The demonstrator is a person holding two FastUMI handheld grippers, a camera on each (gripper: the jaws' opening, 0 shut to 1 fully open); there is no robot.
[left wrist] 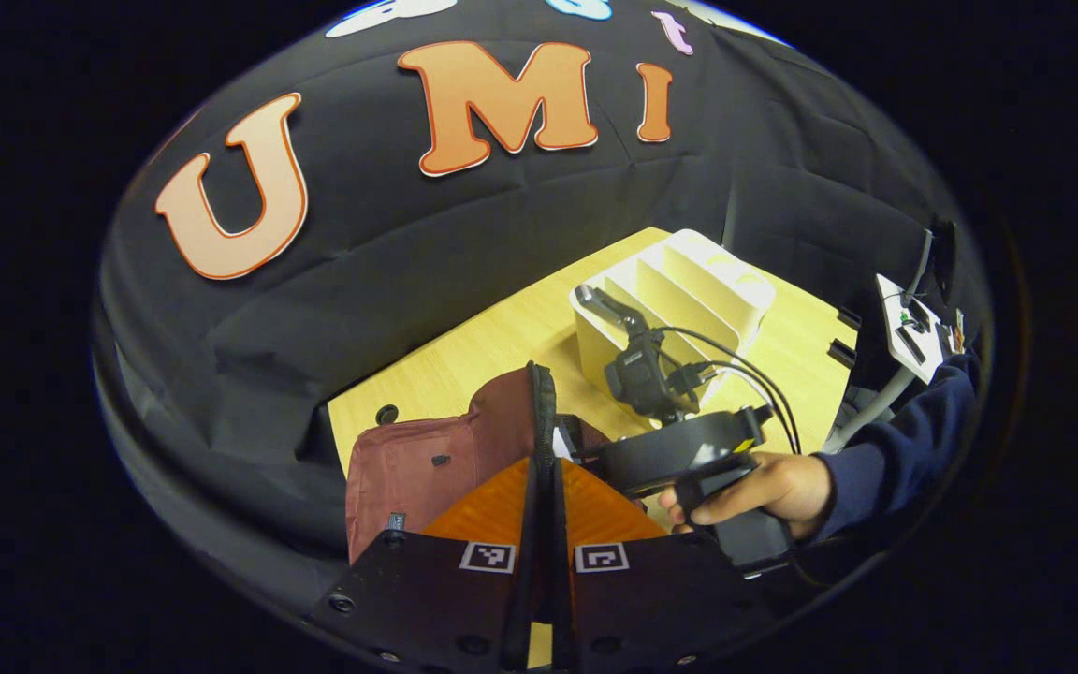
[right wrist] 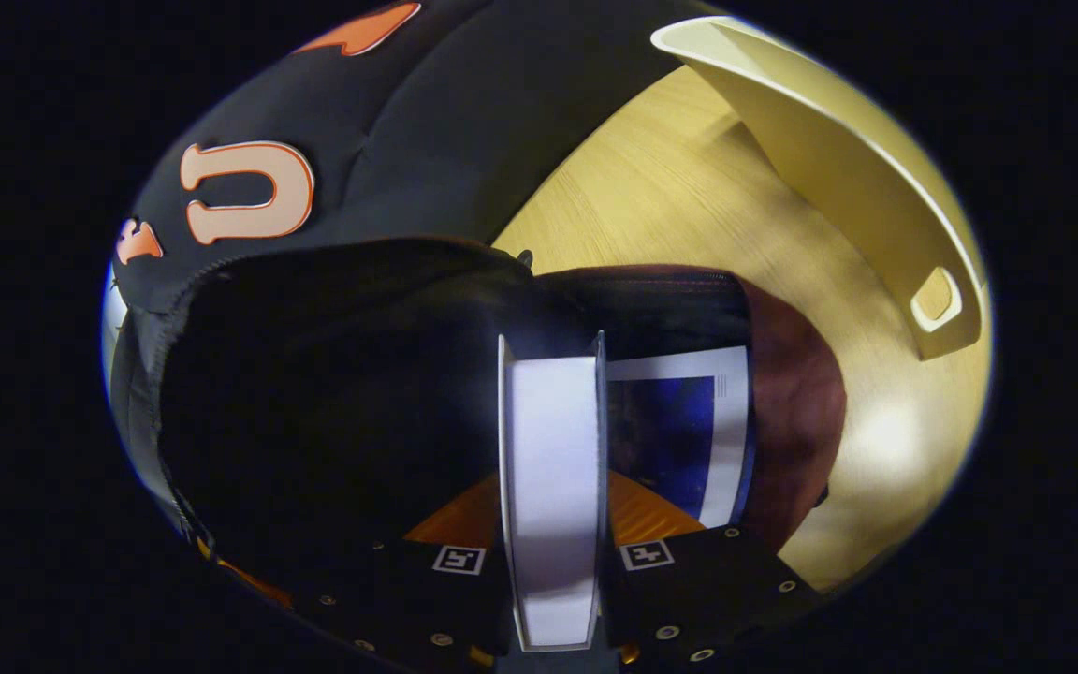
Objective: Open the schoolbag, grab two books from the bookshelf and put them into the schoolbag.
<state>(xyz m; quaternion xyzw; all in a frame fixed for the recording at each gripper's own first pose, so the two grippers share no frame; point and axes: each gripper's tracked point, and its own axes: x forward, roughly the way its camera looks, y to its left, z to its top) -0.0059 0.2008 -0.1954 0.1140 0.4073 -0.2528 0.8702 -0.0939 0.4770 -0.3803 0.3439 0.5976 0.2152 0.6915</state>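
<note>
The maroon schoolbag (left wrist: 408,468) lies on the wooden table (left wrist: 502,342). My left gripper (left wrist: 544,468) is shut on the bag's black-edged flap (left wrist: 542,402) and holds it upright. In the left gripper view, a hand (left wrist: 768,487) holds my right gripper (left wrist: 595,447) just behind that flap. My right gripper (right wrist: 550,496) is shut on a white book (right wrist: 548,440), seen edge-on over the bag's dark opening (right wrist: 314,393). A second book with a blue cover (right wrist: 679,431) sits inside the bag. The white bookshelf (left wrist: 679,290) stands behind the bag, its slots looking bare.
The bookshelf's white side (right wrist: 838,178) rises close on the right in the right gripper view, with bare tabletop (right wrist: 670,197) between it and the bag. White equipment with cables (left wrist: 913,328) stands past the table's right end, above a dark blue sleeve (left wrist: 895,459).
</note>
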